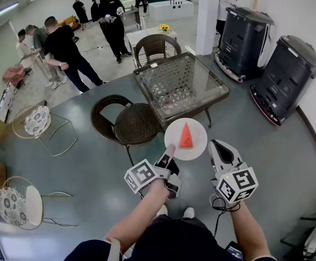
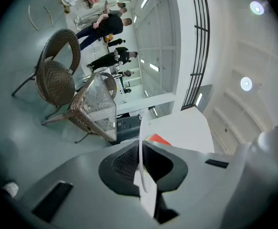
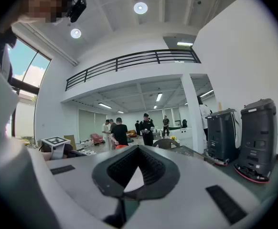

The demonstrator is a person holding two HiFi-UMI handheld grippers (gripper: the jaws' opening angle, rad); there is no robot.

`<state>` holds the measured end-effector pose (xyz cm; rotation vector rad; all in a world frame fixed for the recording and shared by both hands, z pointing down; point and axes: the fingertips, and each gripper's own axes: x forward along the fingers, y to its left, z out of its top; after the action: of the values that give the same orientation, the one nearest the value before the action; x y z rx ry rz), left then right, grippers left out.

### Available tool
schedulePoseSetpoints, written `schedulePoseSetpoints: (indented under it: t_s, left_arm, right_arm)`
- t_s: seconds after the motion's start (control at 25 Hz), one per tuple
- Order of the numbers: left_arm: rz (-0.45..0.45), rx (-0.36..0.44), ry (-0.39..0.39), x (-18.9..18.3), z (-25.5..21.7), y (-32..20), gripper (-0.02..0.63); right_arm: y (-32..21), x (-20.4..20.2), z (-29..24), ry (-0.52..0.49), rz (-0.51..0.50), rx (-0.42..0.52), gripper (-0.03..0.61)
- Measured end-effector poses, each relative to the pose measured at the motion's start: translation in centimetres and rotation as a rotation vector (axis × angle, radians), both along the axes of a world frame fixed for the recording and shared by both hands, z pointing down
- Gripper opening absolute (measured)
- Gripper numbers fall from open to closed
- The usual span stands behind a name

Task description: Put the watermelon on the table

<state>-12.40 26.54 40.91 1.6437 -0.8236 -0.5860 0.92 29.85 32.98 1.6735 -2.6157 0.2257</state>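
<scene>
A red triangular watermelon slice [image 1: 185,137] lies on a round white plate [image 1: 197,129], held in the air just in front of the glass-topped wicker table [image 1: 169,69]. My left gripper [image 1: 170,149] is shut on the plate's near rim. In the left gripper view the plate [image 2: 182,130] stands edge-on between the jaws of the left gripper [image 2: 141,162], and the watermelon slice [image 2: 157,139] peeks over them. The table [image 2: 98,101] is to the left there. My right gripper [image 1: 219,145] hangs to the right of the plate, shut and holding nothing [image 3: 136,165].
A dark wicker chair [image 1: 130,122] stands at the table's near left and another [image 1: 154,47] behind it. Two dark wheeled machines [image 1: 245,37] [image 1: 287,78] line the right wall by a white pillar [image 1: 207,15]. Several people [image 1: 65,48] stand at the back left. White wire chairs [image 1: 37,121] stand at the left.
</scene>
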Motion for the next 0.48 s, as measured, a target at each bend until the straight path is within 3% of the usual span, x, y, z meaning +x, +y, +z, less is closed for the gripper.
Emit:
schedulePoseSetpoints:
  t_s: [0.48]
  left_arm:
    - [0.010, 0.000, -0.006, 0.26, 0.22, -0.04, 0.012]
  right_arm:
    - [-0.02, 0.42, -0.14, -0.022, 0.021, 0.015, 0.000]
